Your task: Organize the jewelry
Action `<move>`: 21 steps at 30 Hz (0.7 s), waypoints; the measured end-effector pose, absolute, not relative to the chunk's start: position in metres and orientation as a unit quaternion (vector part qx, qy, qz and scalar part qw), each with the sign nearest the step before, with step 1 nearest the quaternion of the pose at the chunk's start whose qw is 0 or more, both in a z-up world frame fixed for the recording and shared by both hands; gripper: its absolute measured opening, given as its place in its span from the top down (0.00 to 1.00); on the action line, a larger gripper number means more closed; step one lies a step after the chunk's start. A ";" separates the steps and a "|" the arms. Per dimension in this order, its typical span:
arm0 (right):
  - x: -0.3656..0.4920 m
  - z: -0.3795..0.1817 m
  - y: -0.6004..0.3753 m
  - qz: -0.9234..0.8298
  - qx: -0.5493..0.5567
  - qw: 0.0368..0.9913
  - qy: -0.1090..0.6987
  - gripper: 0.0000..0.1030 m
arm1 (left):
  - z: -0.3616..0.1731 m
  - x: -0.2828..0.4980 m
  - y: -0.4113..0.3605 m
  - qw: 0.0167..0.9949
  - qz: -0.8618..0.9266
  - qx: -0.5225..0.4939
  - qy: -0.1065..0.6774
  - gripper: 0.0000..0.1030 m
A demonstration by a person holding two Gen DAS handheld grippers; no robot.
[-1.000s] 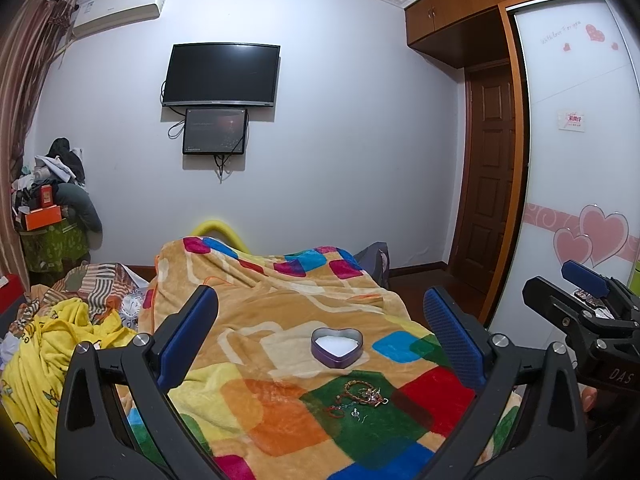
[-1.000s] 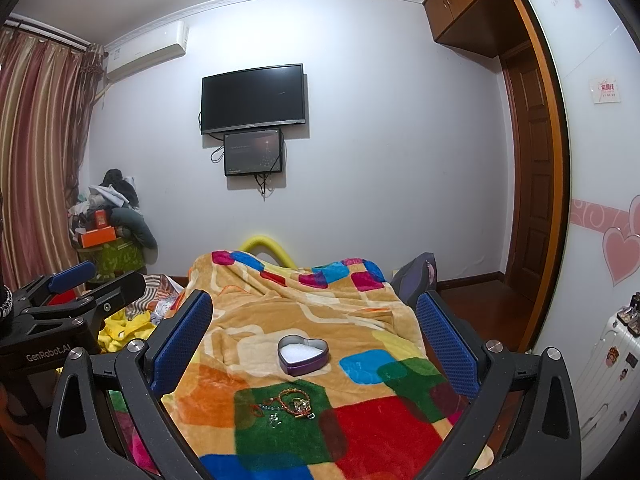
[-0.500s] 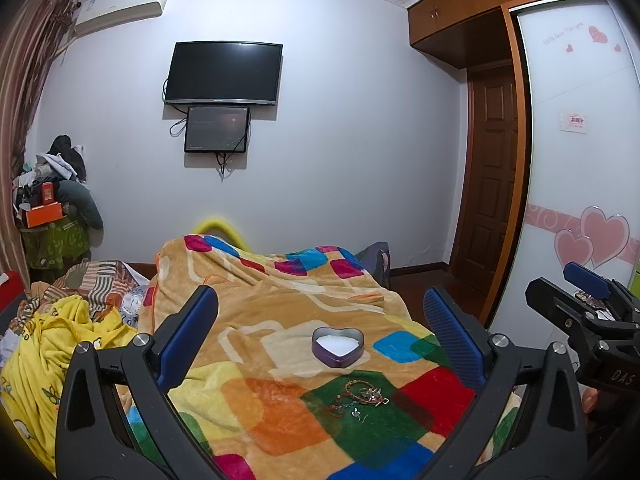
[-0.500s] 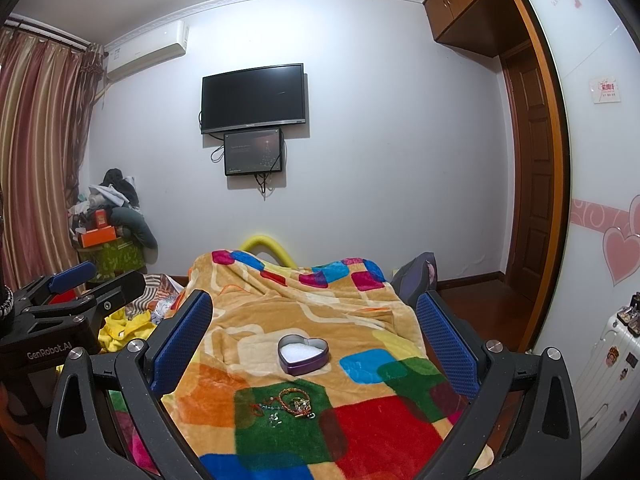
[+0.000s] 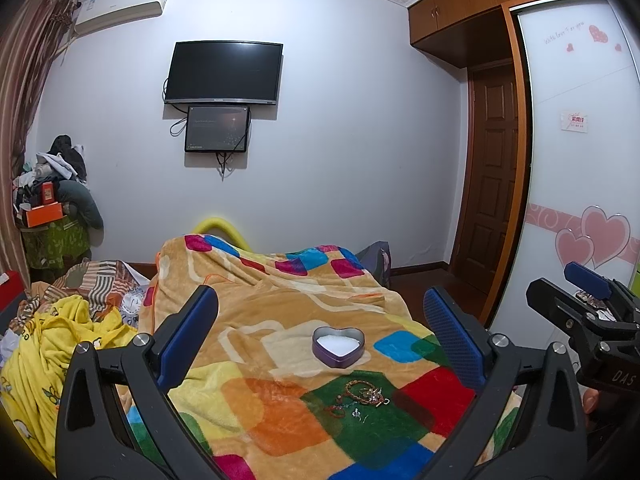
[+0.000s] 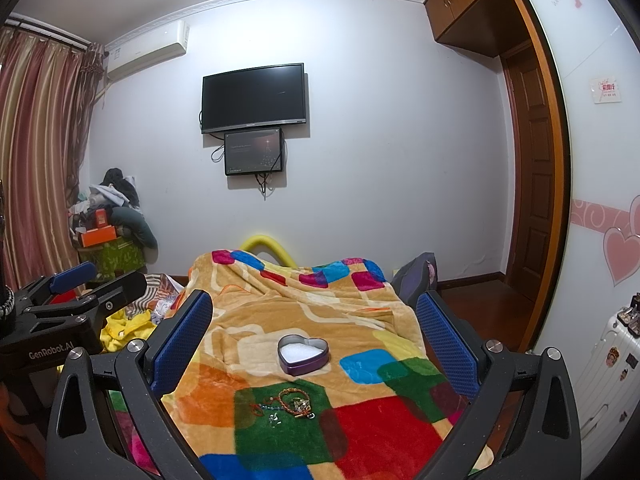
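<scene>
Nothing much has shifted since a second ago — both tools hang where they were, the left view drifting only a hair. Nearest me, the left gripper (image 5: 320, 336) is spread wide with nothing between its blue pads, and the right gripper (image 6: 314, 338) is just as wide and just as empty. They are held side by side above the near end of the bed, both aimed forward and slightly down, so each shows at the edge of the other's view.

Just beyond the fingertips, on a green square of the patchwork blanket (image 5: 280, 312), lies the jewelry (image 5: 362, 394) — a beaded bracelet tangled with some gold pieces, and a few small bits I cannot make out beside it. A little farther on sits the heart-shaped tin (image 5: 338, 347), lid off, white lining showing, apart from the pile.

I'd say the job has not started: nothing is in the tin. Next, one tool must dip to the heap and pinch a single piece; on that soft fleece a low, careful nip seems wise.

Past the bed, a television (image 6: 253, 98) hangs on the far wall.
</scene>
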State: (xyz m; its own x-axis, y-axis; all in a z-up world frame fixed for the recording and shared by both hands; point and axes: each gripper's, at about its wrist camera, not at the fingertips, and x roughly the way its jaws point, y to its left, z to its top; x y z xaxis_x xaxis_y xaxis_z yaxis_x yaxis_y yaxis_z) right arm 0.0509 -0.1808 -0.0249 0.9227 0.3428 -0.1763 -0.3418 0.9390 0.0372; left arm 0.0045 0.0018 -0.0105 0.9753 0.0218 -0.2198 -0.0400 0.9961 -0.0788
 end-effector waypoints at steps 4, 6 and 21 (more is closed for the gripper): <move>0.052 -0.024 -0.181 0.175 0.002 0.980 0.090 0.01 | -0.010 0.005 0.002 0.993 0.016 -0.041 0.110 0.00; 0.052 -0.024 -0.182 0.174 0.001 0.980 0.091 0.01 | -0.011 0.004 0.002 0.993 0.016 -0.041 0.111 0.00; 0.073 -0.046 -0.177 0.166 -0.003 0.978 0.130 0.01 | -0.026 0.032 0.009 0.988 0.019 -0.041 0.149 0.00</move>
